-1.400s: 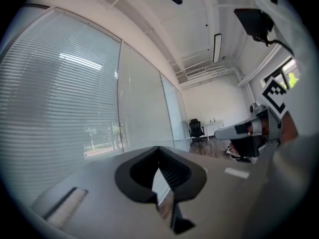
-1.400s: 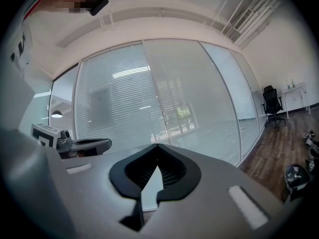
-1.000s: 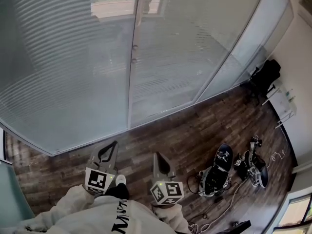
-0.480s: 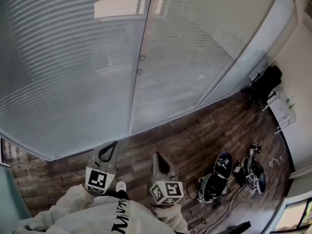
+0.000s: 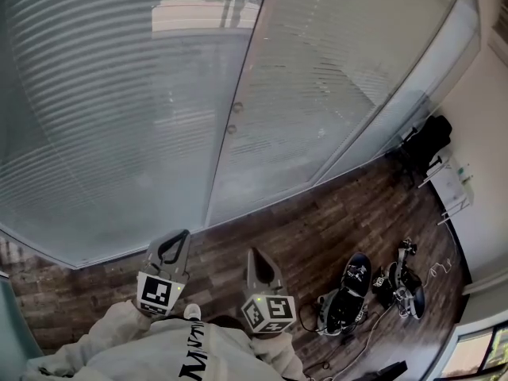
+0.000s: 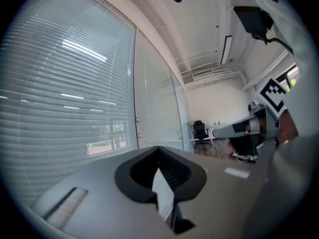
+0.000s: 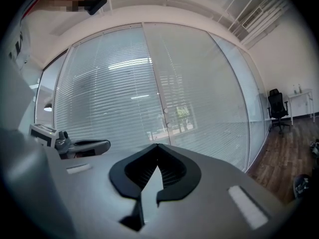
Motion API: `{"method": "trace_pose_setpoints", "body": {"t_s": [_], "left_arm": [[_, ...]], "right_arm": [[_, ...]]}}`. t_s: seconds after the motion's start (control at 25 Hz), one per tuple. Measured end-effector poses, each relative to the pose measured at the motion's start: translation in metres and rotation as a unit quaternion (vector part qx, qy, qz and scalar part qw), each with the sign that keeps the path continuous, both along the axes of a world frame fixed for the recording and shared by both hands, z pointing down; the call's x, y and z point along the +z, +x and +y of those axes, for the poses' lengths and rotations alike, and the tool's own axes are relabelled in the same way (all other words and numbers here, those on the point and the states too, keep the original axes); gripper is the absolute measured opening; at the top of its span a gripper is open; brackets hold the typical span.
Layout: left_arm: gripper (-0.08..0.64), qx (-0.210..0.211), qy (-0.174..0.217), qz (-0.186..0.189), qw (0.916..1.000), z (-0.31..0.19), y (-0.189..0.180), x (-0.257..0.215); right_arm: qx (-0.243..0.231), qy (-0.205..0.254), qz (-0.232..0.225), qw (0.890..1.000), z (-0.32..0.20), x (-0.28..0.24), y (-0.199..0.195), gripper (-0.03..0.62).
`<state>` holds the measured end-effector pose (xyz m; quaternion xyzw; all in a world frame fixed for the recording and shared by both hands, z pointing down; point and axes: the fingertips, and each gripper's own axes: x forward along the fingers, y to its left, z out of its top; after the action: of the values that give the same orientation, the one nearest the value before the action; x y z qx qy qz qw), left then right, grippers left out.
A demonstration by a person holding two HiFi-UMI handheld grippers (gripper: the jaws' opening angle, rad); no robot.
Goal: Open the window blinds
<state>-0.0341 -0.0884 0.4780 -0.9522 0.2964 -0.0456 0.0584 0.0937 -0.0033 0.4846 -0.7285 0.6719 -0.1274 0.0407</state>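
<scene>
Shut blinds [image 5: 119, 109] fill the upper frame; left hand-held gripper [image 5: 179, 238] and right hand-held gripper [image 5: 254, 255] hang short, jaws together, empty: approach step, I'd say; next, reach them

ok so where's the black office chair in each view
Head view: black office chair far right, beside the white table.
Left gripper view: chair small, just right of centre, far end of room.
Right gripper view: chair at right edge.
Shared landmark: the door post with two knobs.
</scene>
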Motion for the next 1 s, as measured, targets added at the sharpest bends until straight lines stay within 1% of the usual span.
{"method": "trace_pose_setpoints", "body": {"t_s": [0.28,0.44,0.68,1.0], "left_arm": [[0.0,-0.007,-0.01,0.006,0.9999,-0.007,0.001,0.004],[0.0,-0.02,-0.006,0.007,0.9998,-0.018,0.003,0.003],[0.0,-0.045,-0.001,-0.002,0.999,-0.05,0.003,0.003],[0.0,-0.084,0.002,-0.014,0.9964,-0.094,0.02,0.003]], "right_arm": [[-0.003,-0.01,0.003,1.0,-0.007,0.0,0.004,0.002],[-0.016,-0.008,0.006,1.0,-0.021,0.001,0.008,0.002],[-0.043,-0.003,0.001,0.999,-0.064,0.004,0.011,0.002],[-0.084,0.004,-0.007,0.996,-0.122,0.005,0.033,0.002]]}}
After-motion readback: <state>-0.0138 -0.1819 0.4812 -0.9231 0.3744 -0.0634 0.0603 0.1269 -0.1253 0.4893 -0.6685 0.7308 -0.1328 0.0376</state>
